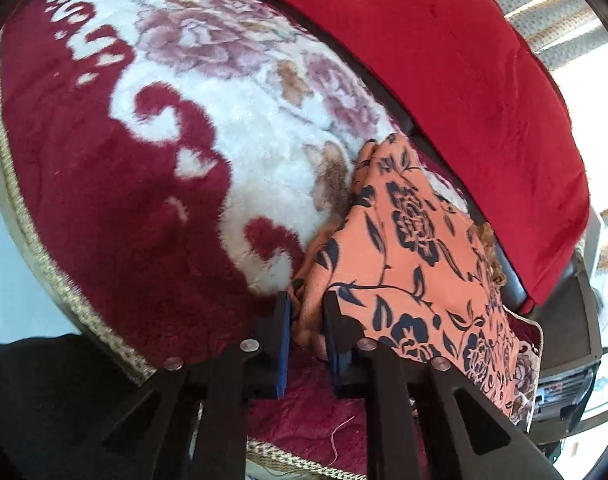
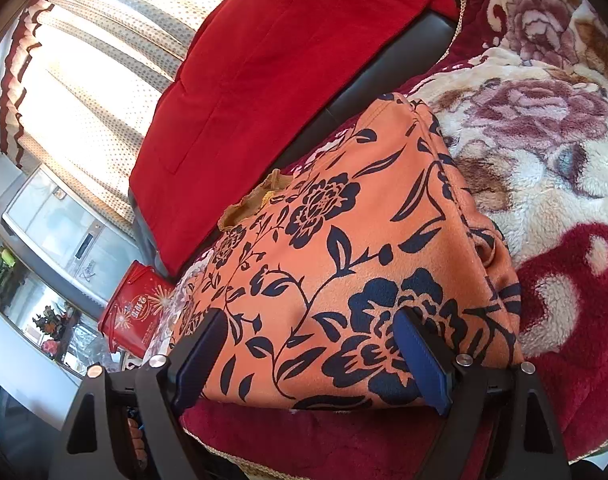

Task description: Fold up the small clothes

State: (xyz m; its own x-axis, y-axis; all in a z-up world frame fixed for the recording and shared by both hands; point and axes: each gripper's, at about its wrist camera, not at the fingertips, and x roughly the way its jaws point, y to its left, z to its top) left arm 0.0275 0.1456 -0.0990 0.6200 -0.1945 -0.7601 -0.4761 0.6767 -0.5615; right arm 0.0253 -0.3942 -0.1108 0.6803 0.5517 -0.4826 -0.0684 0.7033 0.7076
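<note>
An orange garment with a dark blue flower print lies on a red and cream floral plush blanket. My left gripper is shut on a bunched edge of the garment at its near left corner. In the right wrist view the garment lies partly folded and fills the middle. My right gripper is open, its blue-padded fingers spread wide over the garment's near edge, with nothing held between them.
A red cushion leans on a dark sofa back behind the garment; it also shows in the right wrist view. A red tin stands at the left, beside a glass cabinet. Curtains hang behind.
</note>
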